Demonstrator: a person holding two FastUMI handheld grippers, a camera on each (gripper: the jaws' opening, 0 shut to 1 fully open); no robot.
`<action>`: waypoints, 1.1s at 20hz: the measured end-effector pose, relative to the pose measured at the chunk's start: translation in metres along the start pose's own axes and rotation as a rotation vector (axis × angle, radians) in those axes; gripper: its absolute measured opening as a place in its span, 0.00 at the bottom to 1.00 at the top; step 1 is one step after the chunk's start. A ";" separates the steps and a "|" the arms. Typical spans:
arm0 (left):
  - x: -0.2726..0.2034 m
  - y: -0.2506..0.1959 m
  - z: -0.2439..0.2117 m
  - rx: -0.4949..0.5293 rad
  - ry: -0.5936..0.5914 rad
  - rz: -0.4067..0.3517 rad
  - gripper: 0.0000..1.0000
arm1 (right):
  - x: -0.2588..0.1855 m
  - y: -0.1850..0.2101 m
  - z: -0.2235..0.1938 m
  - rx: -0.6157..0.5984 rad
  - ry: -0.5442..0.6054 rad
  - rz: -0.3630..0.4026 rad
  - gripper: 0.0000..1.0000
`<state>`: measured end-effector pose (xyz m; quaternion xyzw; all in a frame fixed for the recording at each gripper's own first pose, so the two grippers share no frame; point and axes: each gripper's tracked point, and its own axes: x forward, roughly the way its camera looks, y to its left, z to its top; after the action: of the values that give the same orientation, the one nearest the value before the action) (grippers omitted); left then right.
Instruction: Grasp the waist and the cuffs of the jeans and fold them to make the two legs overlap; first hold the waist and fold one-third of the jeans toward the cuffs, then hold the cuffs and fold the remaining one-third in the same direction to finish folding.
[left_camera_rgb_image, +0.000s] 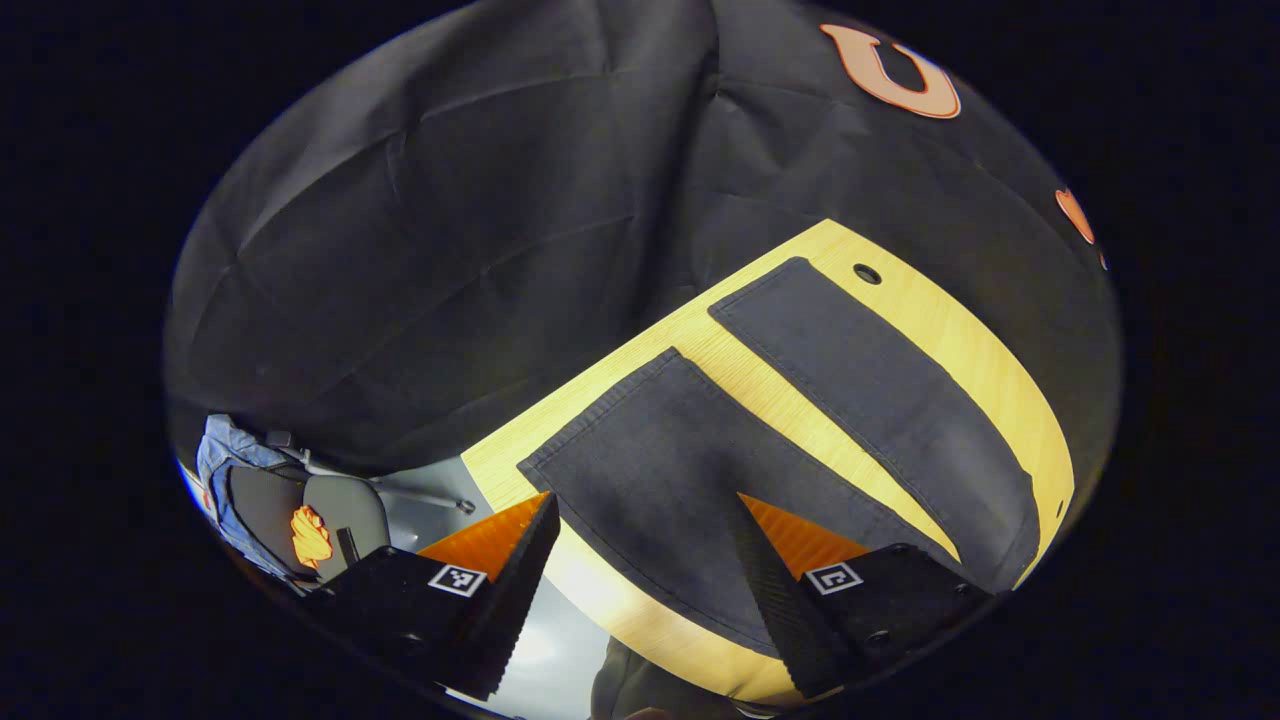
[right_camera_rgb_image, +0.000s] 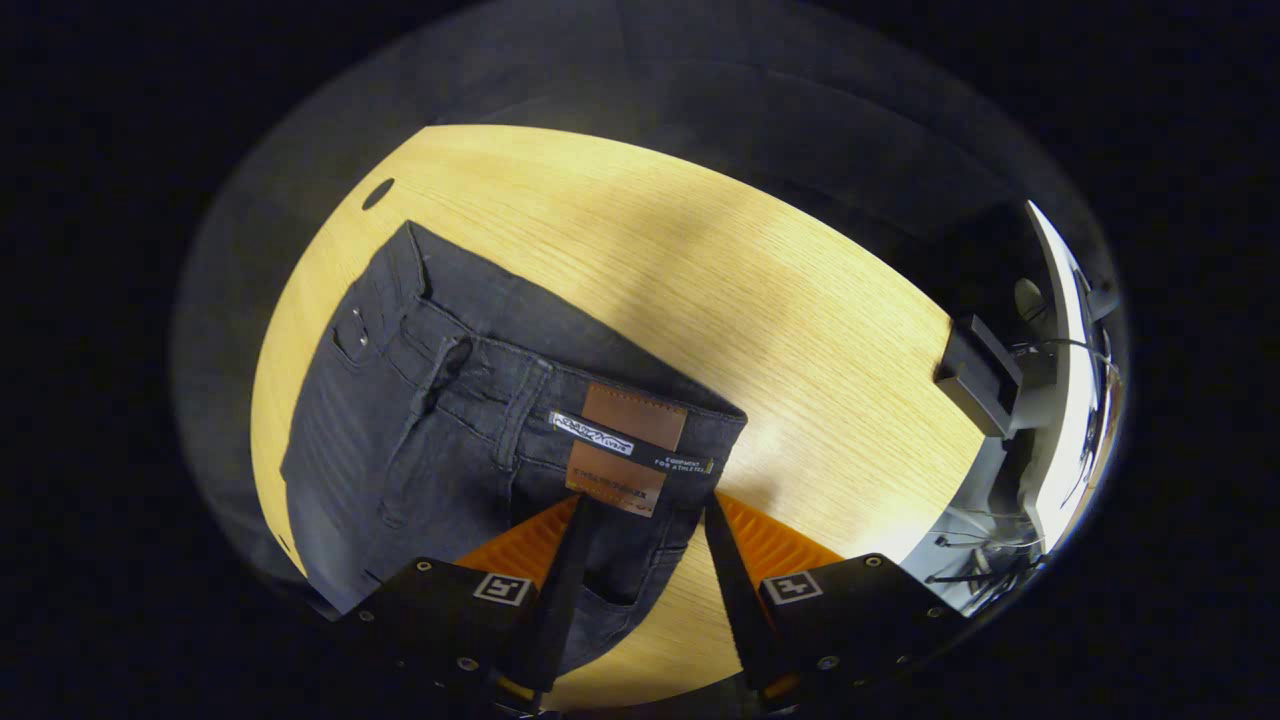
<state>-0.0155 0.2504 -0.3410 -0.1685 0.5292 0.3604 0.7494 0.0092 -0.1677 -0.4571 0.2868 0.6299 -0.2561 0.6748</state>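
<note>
**Two legs flat and apart, both grippers poised at opposite ends**

Two ends of the jeans (left_camera_rgb_image: 690, 500) covered at once, by the look of it: left gripper (left_camera_rgb_image: 640, 520) over the near cuff (left_camera_rgb_image: 600, 425), right gripper (right_camera_rgb_image: 640, 520) over the waist (right_camera_rgb_image: 560, 400). Sensible stationing for the first fold, judged as laying one leg onto the other.

Spread flat on the wooden table (right_camera_rgb_image: 700, 250), not yet folded. In the left gripper view, near leg running from between the fingers out to the cuff hem; far leg (left_camera_rgb_image: 870, 400) lying alongside, a strip of bare table between them, widening toward the cuffs. Long axis thus from waist to cuffs, along the table; cuffs pointing away from the left gripper's camera toward the booth wall.

In the right gripper view, waistband across the frame, leather patch (right_camera_rgb_image: 630, 440) facing up just ahead of the fingertips, belt loops and a pocket to the left. Waist corner ending near the right finger.

Left jaws wide apart, hovering over the near leg's cloth, nothing pinched. Right jaws apart as well, straddling the waistband below the patch; contact with the denim not certain from here, no clamp visible.

Likely next need: closing on one layer edge at each end, then carrying both together so the legs land stacked without a twist.
</note>
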 end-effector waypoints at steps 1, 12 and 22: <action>0.003 0.001 0.000 -0.008 0.026 0.003 1.00 | 0.001 0.001 0.000 0.003 0.007 -0.010 0.63; 0.082 0.046 -0.040 -0.268 0.407 0.040 1.00 | -0.002 0.010 -0.003 0.158 0.058 0.081 0.22; 0.106 0.025 -0.035 -0.260 0.433 0.031 0.74 | -0.001 0.009 -0.003 0.135 -0.014 0.106 0.22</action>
<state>-0.0375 0.2837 -0.4483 -0.3286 0.6292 0.3925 0.5850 0.0136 -0.1588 -0.4552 0.3628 0.5903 -0.2641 0.6710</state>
